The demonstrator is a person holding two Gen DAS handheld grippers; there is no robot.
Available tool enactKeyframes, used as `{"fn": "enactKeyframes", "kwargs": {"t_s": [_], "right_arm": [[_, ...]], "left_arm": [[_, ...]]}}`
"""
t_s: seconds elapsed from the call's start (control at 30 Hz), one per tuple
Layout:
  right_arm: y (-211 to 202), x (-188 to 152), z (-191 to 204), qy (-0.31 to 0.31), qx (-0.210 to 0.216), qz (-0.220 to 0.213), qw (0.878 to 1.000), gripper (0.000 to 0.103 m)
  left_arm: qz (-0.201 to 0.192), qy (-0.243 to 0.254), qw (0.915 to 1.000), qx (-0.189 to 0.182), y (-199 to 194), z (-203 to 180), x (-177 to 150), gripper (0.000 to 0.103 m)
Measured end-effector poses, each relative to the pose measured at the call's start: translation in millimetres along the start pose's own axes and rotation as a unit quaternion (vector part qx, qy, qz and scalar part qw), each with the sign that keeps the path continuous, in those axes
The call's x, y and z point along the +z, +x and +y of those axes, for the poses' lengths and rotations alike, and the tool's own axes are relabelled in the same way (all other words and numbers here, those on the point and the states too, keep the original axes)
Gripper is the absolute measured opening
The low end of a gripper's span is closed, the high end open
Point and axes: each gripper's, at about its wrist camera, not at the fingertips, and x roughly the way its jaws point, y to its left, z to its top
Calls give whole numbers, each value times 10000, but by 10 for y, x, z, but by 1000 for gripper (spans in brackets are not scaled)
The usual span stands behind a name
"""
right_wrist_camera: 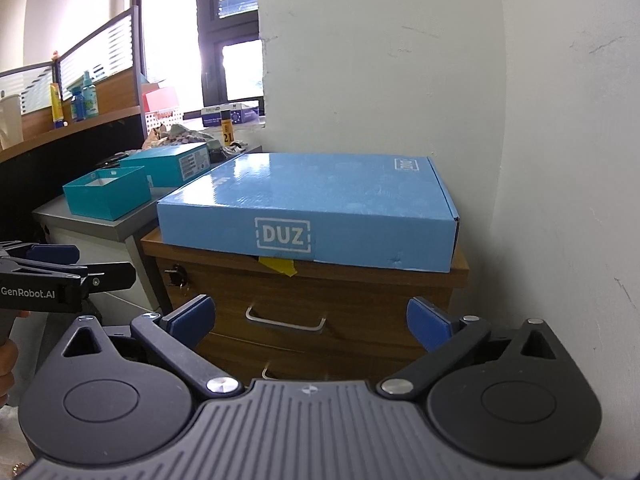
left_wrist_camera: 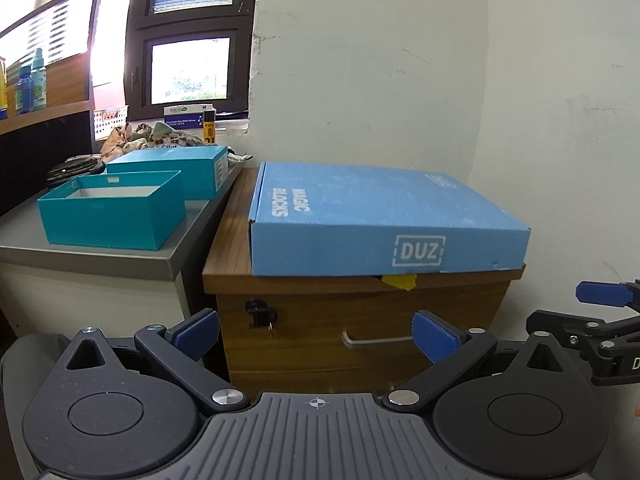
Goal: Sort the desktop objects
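A large flat blue box marked DUZ [left_wrist_camera: 376, 216] lies on a wooden drawer cabinet [left_wrist_camera: 320, 320]; it also shows in the right wrist view [right_wrist_camera: 320, 208]. On the grey desk [left_wrist_camera: 100, 256] to the left stand an open teal box [left_wrist_camera: 112, 212] and a closed teal box [left_wrist_camera: 176, 168] behind it. My left gripper [left_wrist_camera: 316, 336] is open and empty, in front of the cabinet below the blue box. My right gripper [right_wrist_camera: 312, 320] is open and empty, also in front of the cabinet drawers. Each gripper shows at the edge of the other's view.
A white wall [left_wrist_camera: 440, 80] stands right behind and to the right of the cabinet. A crumpled cloth [left_wrist_camera: 144, 140] and small boxes lie at the back of the desk by the window. Bottles [left_wrist_camera: 32, 80] stand on a wooden shelf at left. A yellow tape piece [left_wrist_camera: 400, 281] sticks out under the blue box.
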Motion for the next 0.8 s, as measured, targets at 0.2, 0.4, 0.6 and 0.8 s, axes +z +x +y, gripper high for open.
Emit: {"fn": "enactKeyframes", "kwargs": {"t_s": [0.2, 0.4, 0.6, 0.8], "right_arm": [[-129, -106, 45, -131, -50, -91, 9999, 103], [-146, -122, 10, -45, -118, -106, 9999, 103], [-65, -144, 25, -102, -156, 6, 9998, 103], [-35, -153, 60, -164, -120, 39, 9998, 103]], "left_arm": [[38, 242, 9996, 101, -61, -129, -117, 103], [-11, 338, 9994, 37, -63, -175, -138, 103], [-11, 326, 9995, 55, -46, -165, -158, 103], [-10, 330, 9994, 45, -45, -166, -177, 103]]}}
